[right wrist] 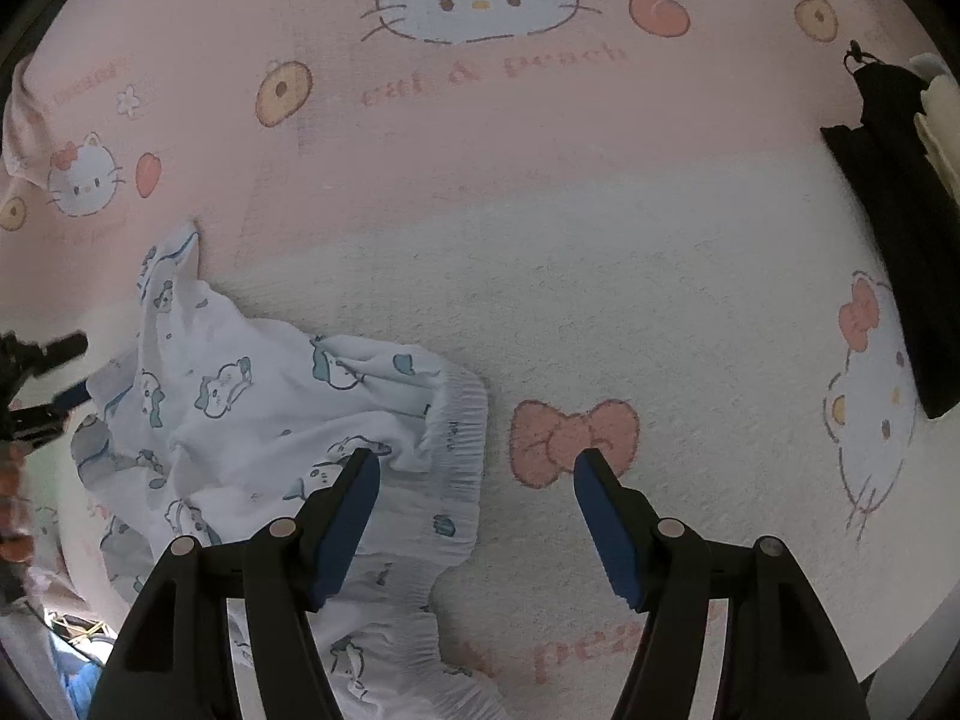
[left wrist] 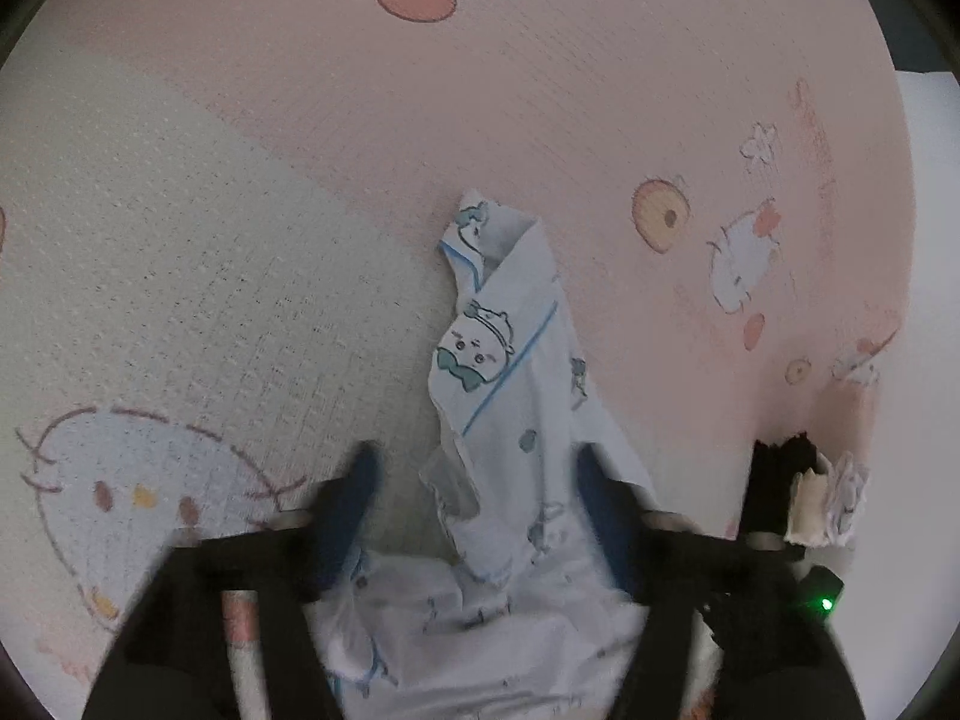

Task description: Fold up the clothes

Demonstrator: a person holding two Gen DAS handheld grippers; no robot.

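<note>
Claws apart over crumpled white garment

Garment: small, white, printed with blue-green cartoon animals, lying crumpled on a pink and cream blanket patterned with cat faces, peaches and bows. No earlier frame given.

Left wrist view: left claw stands apart, blue pads on either side of a narrow strip of the garment that runs away from the camera. Strip has a blue piping line and a large cartoon face on it. Fabric lies between the fingers; left pad clear of the cloth, right pad at the cloth's edge, pressing not evident. More bunched cloth sits low in the frame beneath the claw. Black item with pale folded pieces beside it lies at the right, near the blanket's edge.

Right wrist view: right claw also apart, nothing between its pads. Left finger hovers over the garment's gathered, ruffled hem; right finger is over a pink bow print on bare blanket. Garment spreads to the left and below. Left claw shows at the far left edge, beside the cloth. Black item lies at the far right, well apart from the garment.
</note>
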